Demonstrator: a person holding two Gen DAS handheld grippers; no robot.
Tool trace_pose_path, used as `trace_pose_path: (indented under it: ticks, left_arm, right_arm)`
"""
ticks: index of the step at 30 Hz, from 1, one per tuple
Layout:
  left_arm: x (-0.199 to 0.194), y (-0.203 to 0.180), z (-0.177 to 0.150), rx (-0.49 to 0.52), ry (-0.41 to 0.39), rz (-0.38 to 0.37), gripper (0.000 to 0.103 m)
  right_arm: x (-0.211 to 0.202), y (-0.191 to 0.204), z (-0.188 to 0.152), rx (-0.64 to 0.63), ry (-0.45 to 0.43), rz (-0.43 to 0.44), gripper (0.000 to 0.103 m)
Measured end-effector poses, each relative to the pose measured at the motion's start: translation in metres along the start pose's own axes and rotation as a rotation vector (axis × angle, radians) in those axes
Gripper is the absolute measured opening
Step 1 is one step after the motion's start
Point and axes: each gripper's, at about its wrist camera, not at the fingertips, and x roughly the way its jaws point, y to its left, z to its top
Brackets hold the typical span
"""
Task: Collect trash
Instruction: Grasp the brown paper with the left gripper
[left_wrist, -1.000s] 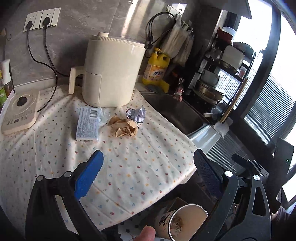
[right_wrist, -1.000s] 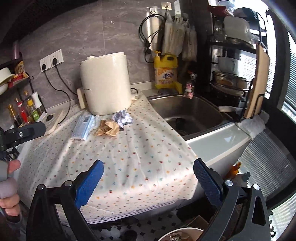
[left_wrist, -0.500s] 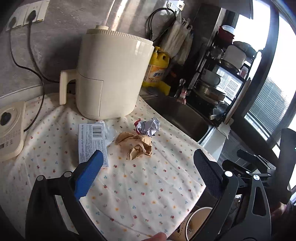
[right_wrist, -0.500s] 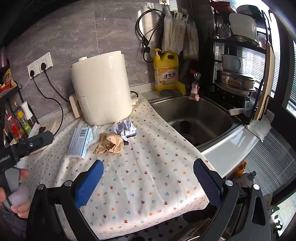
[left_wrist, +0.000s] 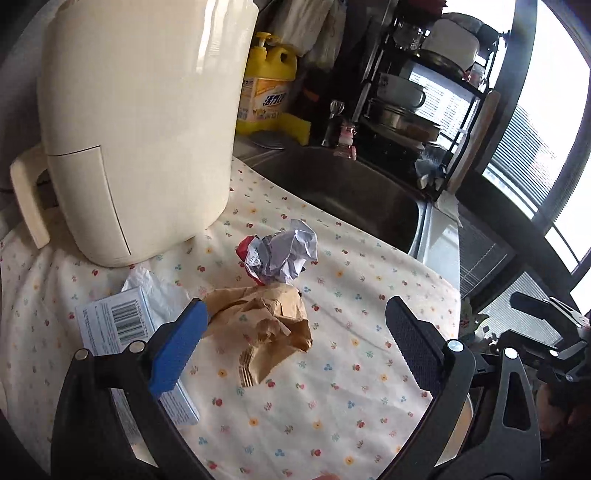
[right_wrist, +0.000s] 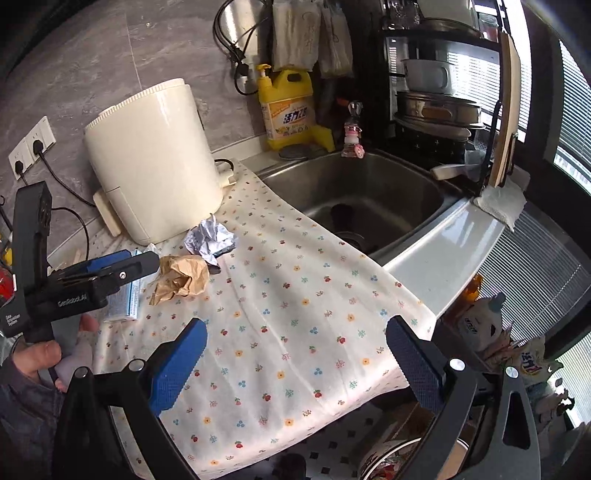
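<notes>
A crumpled brown paper bag (left_wrist: 266, 325) lies on the flowered cloth, with a crumpled silver wrapper (left_wrist: 282, 254) just behind it and a flat blue-white packet (left_wrist: 122, 332) to its left. My left gripper (left_wrist: 295, 350) is open and hovers over the brown bag, which sits by its left finger. In the right wrist view the brown bag (right_wrist: 183, 277), the silver wrapper (right_wrist: 210, 240) and the packet (right_wrist: 127, 299) lie at left, with the left gripper (right_wrist: 110, 269) beside them. My right gripper (right_wrist: 295, 365) is open and empty above the cloth's front edge.
A cream air fryer (left_wrist: 140, 122) stands close behind the trash. A steel sink (right_wrist: 369, 199) lies to the right, with a yellow detergent jug (right_wrist: 288, 107) and a dish rack (right_wrist: 439, 92) behind it. A paper cup (right_wrist: 399, 458) with waste sits on the floor below.
My left gripper has moved forward and down to the brown paper bag. My right gripper has moved forward over the cloth. Both have stayed open.
</notes>
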Motion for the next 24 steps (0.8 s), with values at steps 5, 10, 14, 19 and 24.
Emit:
trace_pose_path:
  ticks: [5,10,14,19,24]
  left_arm:
    - [0.031,0.008,0.008,0.017,0.045,0.011,0.093]
    - [0.059,0.010,0.001,0.030,0.138,0.020,0.082]
    - [0.068,0.008,-0.008,0.059,0.188,0.049,0.054]
    - [0.044,0.014,-0.008,0.023,0.155,0.003,0.020]
    - [-0.002,0.026,-0.001,-0.038,0.042,-0.011,0.018]
  right_arm:
    - [0.003,-0.010,0.002,0.026,0.009,-0.046,0.095]
    - [0.006,-0.016,0.005,0.047,0.012,-0.064,0.095]
    - [0.013,-0.015,0.008,0.053,0.021,-0.064,0.095]
    - [0.031,0.001,0.017,0.025,0.046,-0.022,0.095]
    - [0.046,0.030,0.033,-0.033,0.036,0.053,0.095]
